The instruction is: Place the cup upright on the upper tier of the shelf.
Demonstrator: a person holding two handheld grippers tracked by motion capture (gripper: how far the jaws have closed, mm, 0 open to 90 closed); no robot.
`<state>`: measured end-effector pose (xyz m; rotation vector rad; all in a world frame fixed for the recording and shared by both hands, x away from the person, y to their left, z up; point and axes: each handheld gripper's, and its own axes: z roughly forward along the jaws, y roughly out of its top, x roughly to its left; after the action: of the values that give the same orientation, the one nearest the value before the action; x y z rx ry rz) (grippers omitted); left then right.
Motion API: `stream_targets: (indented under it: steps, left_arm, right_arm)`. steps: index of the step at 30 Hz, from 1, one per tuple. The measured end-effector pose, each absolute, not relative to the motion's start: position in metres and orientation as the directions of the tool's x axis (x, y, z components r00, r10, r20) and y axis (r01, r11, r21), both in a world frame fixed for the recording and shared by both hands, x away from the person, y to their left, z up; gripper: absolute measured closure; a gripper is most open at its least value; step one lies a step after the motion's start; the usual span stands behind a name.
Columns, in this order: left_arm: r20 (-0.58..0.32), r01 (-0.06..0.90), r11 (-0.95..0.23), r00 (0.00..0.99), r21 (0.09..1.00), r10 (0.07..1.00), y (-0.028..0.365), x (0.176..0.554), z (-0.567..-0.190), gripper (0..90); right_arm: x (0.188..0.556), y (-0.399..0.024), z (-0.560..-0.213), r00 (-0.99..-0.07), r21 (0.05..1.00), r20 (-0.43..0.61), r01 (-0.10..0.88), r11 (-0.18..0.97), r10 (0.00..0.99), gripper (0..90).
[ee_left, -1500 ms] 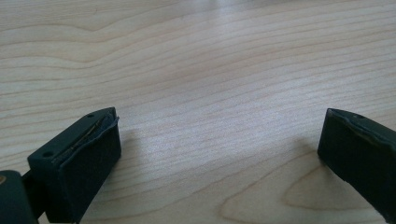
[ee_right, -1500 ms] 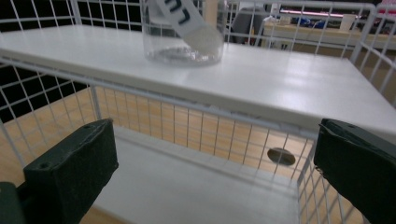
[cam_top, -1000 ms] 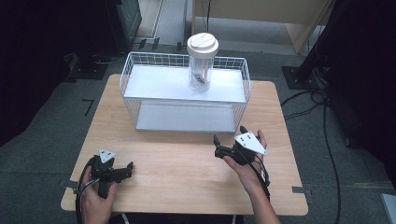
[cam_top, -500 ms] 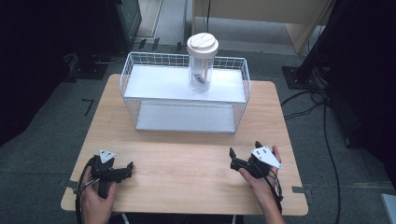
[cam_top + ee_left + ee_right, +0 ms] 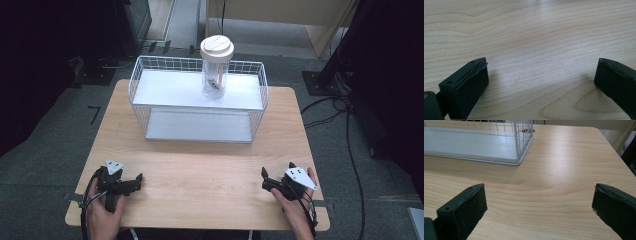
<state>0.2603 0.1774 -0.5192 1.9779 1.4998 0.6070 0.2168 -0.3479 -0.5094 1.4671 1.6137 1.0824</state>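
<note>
Resting near the bench's [image 5: 200, 175] front edge, the left claw [image 5: 136, 181] and right claw [image 5: 265, 179] both gape wide, holding nothing, well apart with bare wood between. Farther back stands a white wire shelf rack [image 5: 197, 107]; on its upper shelf a lidded clear tumbler [image 5: 216, 67] stands upright, contents unclear.

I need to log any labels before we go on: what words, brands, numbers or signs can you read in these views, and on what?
None can be read.
The clear jar on the wire rack's upper shelf: dark shapes show inside it, too small to tell whether they are print.
Its pale lid: no marking to be seen.
The wooden table and both grippers' fingers: no text.
</note>
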Motion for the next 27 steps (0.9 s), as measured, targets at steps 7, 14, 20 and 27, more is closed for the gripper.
stream_targets:
  steps: [7, 14, 20, 27]
  left_arm:
    - [0.013, 0.701, -0.203, 0.266, 0.684, 0.964, 0.177, 0.260, -0.519, 0.0]
    - [0.013, 0.701, -0.203, 0.266, 0.684, 0.964, 0.177, 0.260, -0.519, 0.0]
    - [0.012, 0.701, -0.202, 0.265, 0.684, 0.964, 0.177, 0.260, -0.519, 0.0]
    - [0.012, 0.701, -0.202, 0.265, 0.684, 0.964, 0.177, 0.260, -0.519, 0.0]
  right_arm:
    - [0.209, -0.369, -0.516, -0.075, 0.898, 0.031, 0.440, 0.005, 0.997, 0.0]
    - [0.201, -0.388, -0.519, -0.029, 0.891, 0.023, 0.454, -0.007, 0.999, 0.0]
    - [0.194, -0.405, -0.520, 0.008, 0.868, 0.026, 0.496, -0.026, 1.000, 0.0]
    - [0.190, -0.415, -0.522, -0.001, 0.817, 0.020, 0.576, -0.016, 1.000, 0.0]
